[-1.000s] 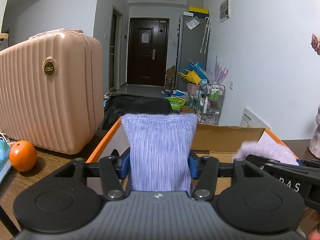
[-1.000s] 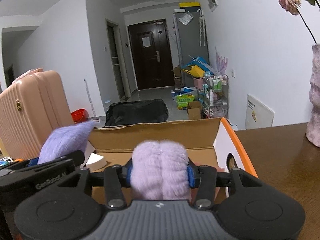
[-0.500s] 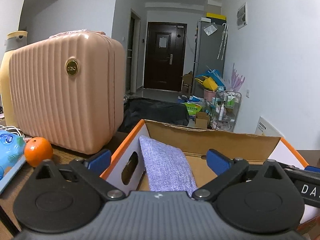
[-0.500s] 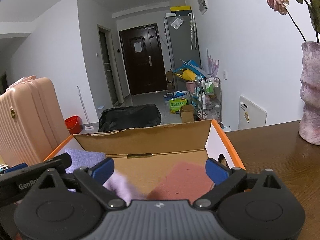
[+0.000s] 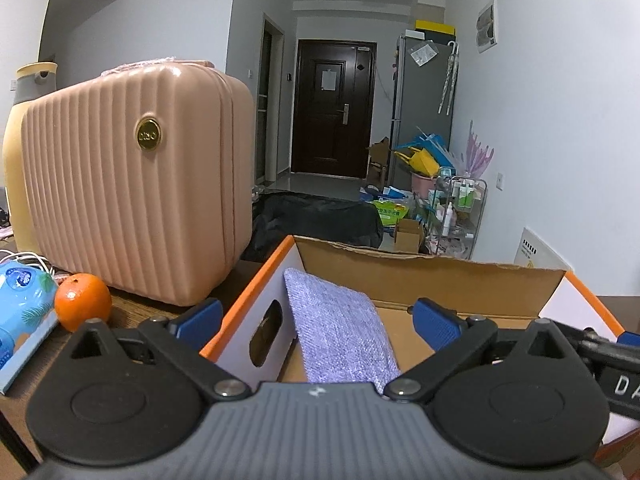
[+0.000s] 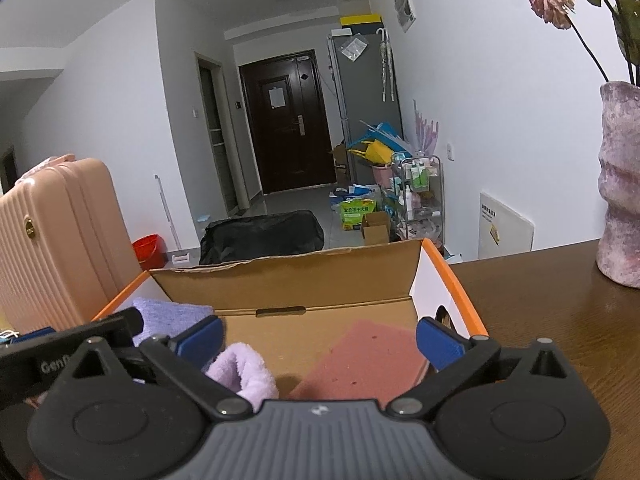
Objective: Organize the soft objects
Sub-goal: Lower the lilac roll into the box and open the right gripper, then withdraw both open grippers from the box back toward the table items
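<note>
Both drops are finishing: the left hand-held gripper [image 5: 316, 320] and right hand-held gripper [image 6: 318, 340] have just been opening and are standing apart, empty. The lavender cloth [image 5: 340, 332] is leaning at centre frame inside the cardboard box [image 6: 288, 280]; the fluffy lilac towel [image 6: 244, 372] is lying lower left. Next, withdrawing over the near rim looks unobstructed.

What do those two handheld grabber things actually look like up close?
Both look alike. The left gripper and right gripper each have a ribbed grey body with a small white mark, two round black discs, black linkage bars with silver pivot bolts, and blue textured pads on the fingers. White lettering runs along each one's black side.
</note>
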Action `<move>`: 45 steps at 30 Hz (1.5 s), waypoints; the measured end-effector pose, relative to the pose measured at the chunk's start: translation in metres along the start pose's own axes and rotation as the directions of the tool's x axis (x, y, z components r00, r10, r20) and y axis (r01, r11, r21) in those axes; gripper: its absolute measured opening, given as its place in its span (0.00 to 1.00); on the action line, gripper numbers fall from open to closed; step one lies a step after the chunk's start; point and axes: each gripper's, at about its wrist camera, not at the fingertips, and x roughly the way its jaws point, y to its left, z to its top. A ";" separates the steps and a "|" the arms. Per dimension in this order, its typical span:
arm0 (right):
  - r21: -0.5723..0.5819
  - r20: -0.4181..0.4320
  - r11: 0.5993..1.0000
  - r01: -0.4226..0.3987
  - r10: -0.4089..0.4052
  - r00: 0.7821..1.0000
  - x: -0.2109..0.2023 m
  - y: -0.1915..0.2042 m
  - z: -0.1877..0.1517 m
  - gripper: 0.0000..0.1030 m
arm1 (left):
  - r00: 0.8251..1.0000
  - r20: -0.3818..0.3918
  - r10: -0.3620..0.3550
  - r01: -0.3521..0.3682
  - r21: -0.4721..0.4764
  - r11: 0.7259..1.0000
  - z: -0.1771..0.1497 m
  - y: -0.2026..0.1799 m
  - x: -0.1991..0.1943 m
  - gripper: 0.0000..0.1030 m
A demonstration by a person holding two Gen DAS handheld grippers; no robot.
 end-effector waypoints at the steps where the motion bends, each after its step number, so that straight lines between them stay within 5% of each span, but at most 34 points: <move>1: -0.004 0.003 1.000 -0.003 0.003 1.000 -0.002 0.000 0.000 1.00 | 1.000 0.000 0.001 -0.001 -0.002 1.000 0.001 0.001 -0.002 1.00; 23: -0.067 0.085 0.994 -0.083 0.089 0.992 -0.070 0.000 -0.009 1.00 | 0.992 0.054 -0.116 0.112 0.076 0.991 0.005 0.019 -0.063 1.00; 45: -0.087 0.104 0.996 -0.029 0.038 0.994 -0.142 -0.008 -0.059 1.00 | 0.989 0.013 -0.149 0.146 0.156 0.977 -0.044 0.037 -0.135 1.00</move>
